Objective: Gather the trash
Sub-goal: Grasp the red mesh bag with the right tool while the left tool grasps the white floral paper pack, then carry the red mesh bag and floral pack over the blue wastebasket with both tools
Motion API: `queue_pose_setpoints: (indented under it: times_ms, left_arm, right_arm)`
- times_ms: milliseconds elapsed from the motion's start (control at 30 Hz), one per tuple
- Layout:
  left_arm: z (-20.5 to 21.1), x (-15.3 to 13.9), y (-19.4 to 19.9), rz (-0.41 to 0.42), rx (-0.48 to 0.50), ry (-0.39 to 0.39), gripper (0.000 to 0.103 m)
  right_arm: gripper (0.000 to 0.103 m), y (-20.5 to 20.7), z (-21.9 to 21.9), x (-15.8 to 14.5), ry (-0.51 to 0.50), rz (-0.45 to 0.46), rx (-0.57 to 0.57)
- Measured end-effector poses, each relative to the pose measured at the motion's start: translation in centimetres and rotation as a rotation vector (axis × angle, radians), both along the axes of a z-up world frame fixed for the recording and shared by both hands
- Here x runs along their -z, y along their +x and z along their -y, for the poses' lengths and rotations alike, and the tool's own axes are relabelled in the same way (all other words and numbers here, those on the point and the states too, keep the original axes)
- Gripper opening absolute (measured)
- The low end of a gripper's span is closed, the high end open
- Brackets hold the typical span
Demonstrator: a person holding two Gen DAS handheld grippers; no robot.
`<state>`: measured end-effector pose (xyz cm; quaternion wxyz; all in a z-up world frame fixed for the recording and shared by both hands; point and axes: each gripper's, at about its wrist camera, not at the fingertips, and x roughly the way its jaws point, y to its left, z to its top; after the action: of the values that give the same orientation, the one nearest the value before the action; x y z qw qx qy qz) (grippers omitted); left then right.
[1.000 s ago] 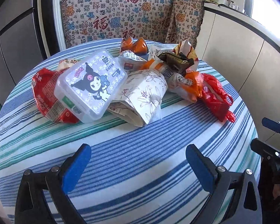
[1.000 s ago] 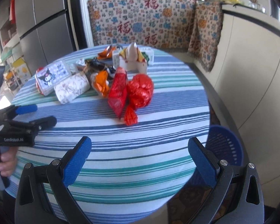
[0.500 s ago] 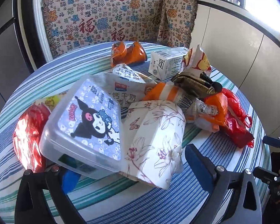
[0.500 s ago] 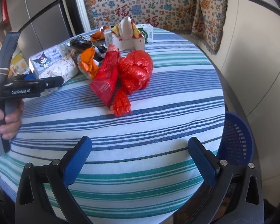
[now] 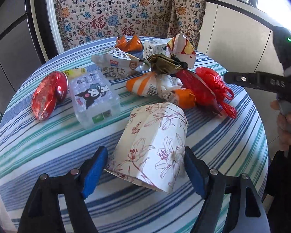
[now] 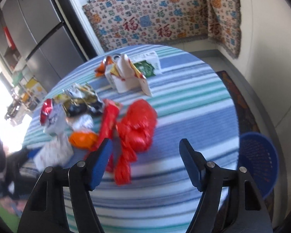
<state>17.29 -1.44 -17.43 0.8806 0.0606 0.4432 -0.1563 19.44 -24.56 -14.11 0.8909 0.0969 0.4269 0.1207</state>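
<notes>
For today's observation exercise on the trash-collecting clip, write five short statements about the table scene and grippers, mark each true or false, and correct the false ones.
1. The left gripper has its fingers on either side of the floral paper pack. True.
2. The right gripper is shut on the red plastic bag. False: its jaws are open, with the bag ahead of them.
3. A blue basket stands on the table. False: it is beside the striped table, lower down.
4. A clear Kuromi box lies next to a red wrapper. True.
5. The tablecloth is plain white. False: blue, green and white stripes.

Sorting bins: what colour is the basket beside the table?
Blue basket, clearest in the right wrist view.
</notes>
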Motion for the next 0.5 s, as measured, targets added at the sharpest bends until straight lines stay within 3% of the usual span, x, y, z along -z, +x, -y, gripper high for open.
queue_pose_setpoints:
  times_ms: [100,133,167,233,367,500]
  left_arm:
    - [0.8,0.2,-0.8,0.008,0.038,0.013,0.08]
    - [1.1,0.5,-0.8,0.013,0.051,0.041,0.081]
    - [1.2,0.8,-0.6,0.016,0.059,0.07,0.083]
    - [1.0,1.3,-0.2,0.008,0.067,0.084,0.085]
    - [0.3,1.7,0.6,-0.001,0.048,0.048,0.095]
    - [0.3,1.9,1.0,-0.003,0.041,0.052,0.101]
  right_arm:
    - [0.067,2.3,-0.6,0.8,0.011,-0.042,-0.027]
    - [0.05,3.2,-0.7,1.5,0.022,-0.083,-0.049]
    - [0.044,3.6,-0.7,2.0,0.04,-0.112,-0.068]
    - [0.043,3.5,-0.4,1.9,0.036,-0.116,-0.073]
    - [0.043,2.0,0.2,0.0,-0.105,-0.079,-0.06]
    - [0.046,1.4,0.2,0.2,-0.156,-0.12,-0.099]
